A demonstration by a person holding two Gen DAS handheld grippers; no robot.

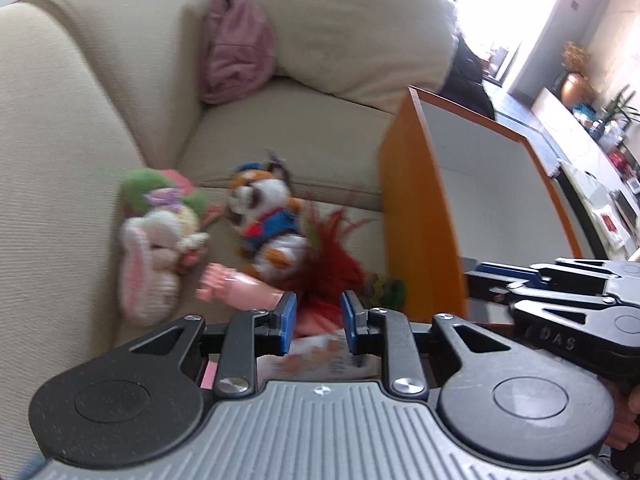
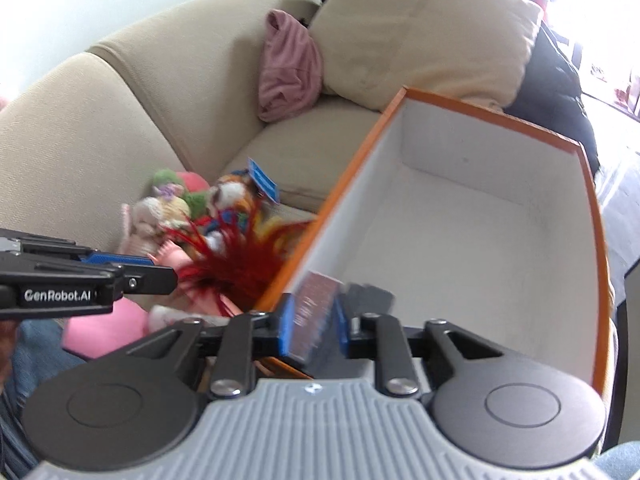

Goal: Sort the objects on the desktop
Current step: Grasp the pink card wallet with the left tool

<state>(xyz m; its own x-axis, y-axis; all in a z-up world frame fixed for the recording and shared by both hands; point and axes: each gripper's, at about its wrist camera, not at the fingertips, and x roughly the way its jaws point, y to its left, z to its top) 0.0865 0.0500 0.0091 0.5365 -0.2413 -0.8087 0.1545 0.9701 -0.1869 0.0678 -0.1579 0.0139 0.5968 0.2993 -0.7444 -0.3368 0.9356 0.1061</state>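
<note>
An orange box (image 2: 460,216) with a white inside stands on the beige sofa; it also shows in the left wrist view (image 1: 424,216). My right gripper (image 2: 314,320) is shut on a small dark red box (image 2: 314,304), held over the orange box's near corner. My left gripper (image 1: 318,320) is open and empty, above a doll with red feathers (image 1: 328,268) and a pink doll arm (image 1: 236,288). A plush cat (image 1: 266,216) and a white crochet bunny (image 1: 156,248) lie left of the orange box.
A pink cloth (image 1: 236,52) is wedged between the sofa arm and a beige cushion (image 1: 352,28). A dark garment (image 2: 556,88) lies behind the orange box. Shelves with plants and jars (image 1: 600,128) stand at far right.
</note>
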